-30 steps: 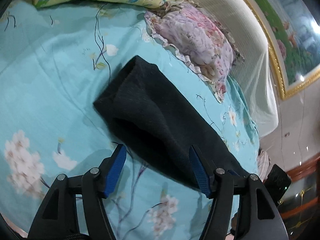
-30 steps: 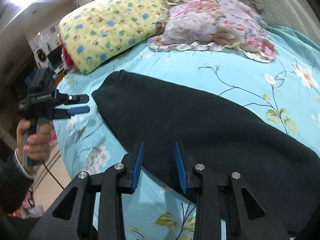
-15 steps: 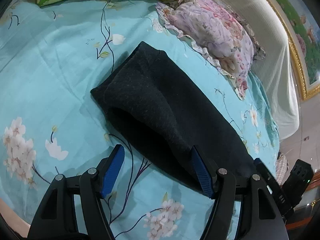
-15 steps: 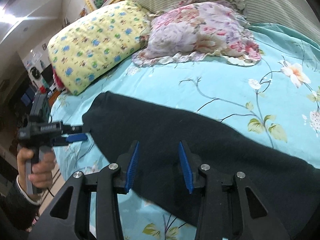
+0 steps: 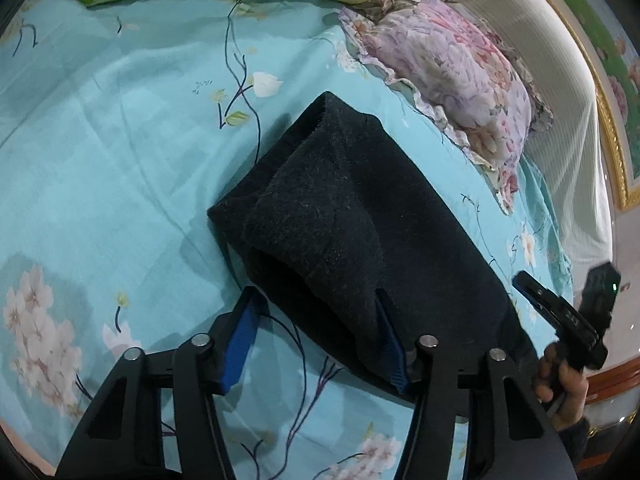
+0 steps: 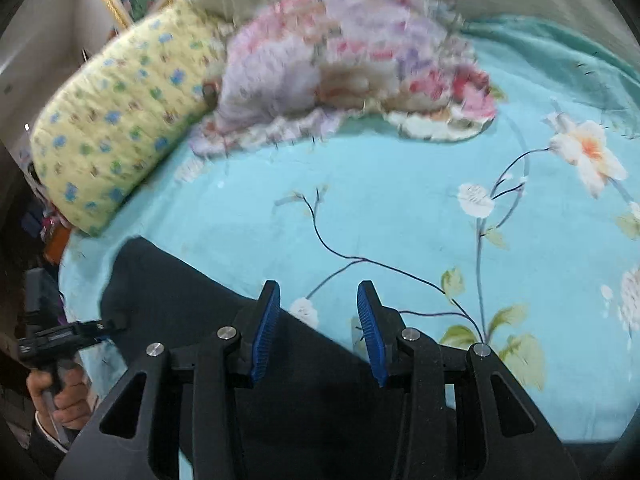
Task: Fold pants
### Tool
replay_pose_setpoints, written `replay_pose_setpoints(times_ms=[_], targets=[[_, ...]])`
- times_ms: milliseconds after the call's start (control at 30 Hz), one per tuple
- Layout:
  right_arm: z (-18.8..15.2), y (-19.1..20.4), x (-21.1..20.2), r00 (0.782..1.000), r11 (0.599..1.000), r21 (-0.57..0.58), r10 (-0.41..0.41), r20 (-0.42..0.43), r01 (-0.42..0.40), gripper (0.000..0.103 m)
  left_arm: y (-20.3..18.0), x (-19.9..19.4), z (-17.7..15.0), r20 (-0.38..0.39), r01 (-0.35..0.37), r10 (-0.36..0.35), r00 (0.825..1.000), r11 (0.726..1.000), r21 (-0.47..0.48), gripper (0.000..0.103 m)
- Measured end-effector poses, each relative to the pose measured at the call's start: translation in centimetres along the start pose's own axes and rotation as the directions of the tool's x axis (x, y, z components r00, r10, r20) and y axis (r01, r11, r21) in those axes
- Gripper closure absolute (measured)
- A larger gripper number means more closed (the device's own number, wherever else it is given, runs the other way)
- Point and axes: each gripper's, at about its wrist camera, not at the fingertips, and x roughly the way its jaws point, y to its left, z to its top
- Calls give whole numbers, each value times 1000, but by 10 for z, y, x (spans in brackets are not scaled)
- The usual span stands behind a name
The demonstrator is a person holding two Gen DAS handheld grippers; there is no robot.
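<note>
My left gripper (image 5: 316, 336) has its jaws apart but just closing in, straddling the near edge of the dark pants (image 5: 352, 216), which lie folded lengthwise on the turquoise floral sheet (image 5: 120, 160). My right gripper (image 6: 318, 330) gapes over the pants' far edge, gripping nothing, though that view is blurred.

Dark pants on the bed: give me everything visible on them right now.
The pants are dark, almost black, fuzzy knit-looking fabric, lying long and flat on the turquoise floral sheet, one end doubled into loose layers with a pocket-like opening. The left gripper straddles that end's near edge, jaws just closing, one pad against the fabric. The right gripper hangs over the far edge, not gripping.
</note>
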Motion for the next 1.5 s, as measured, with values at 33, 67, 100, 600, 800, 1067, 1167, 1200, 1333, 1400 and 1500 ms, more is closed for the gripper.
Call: replay_pose_setpoints(times_ms=[33,67,100,600,800,1067,1167,1200,1333,1400,1500], targets=[[1,1,8,1000,1000,-11,9,-24,-10,61,0,0,0,1,-1,1,1000,1000,3,51],[2,4,15,999,999,-30,20,-48,-22,61,0,1,1,3,0,0,1000,1000,6,54],[2,8,21,998,998,-54,19,-67,-23,61,1,2,2,5,1,-1,1000,1000,6,58],[-5,50,67,951,940,-311,44,-306,-144,81,-3,13,8,48,2,-4,999,1000,30,80],[-4,59,58,964,939,-331,7,-267,-98,93,-17,-9,6,107,31,-40,993,996,89,92],[3,68,-14,997,953,-295,-59,50,71,94,-38,-74,-8,208,106,-153,966,970,218,92],[-2,71,5,996,952,-292,-82,34,88,94,-26,-56,-4,173,95,-129,976,977,192,92],[-4,70,11,996,953,-287,-90,29,94,94,-19,-46,-2,158,92,-121,980,980,176,92],[-10,69,38,992,957,-261,-124,26,127,94,-1,-16,1,121,52,-71,990,986,158,92],[-12,70,47,987,951,-263,-155,46,161,94,1,-7,0,113,34,-53,992,985,167,90],[-14,70,55,984,949,-260,-172,45,177,92,1,-5,-2,103,7,-25,994,985,173,82]])
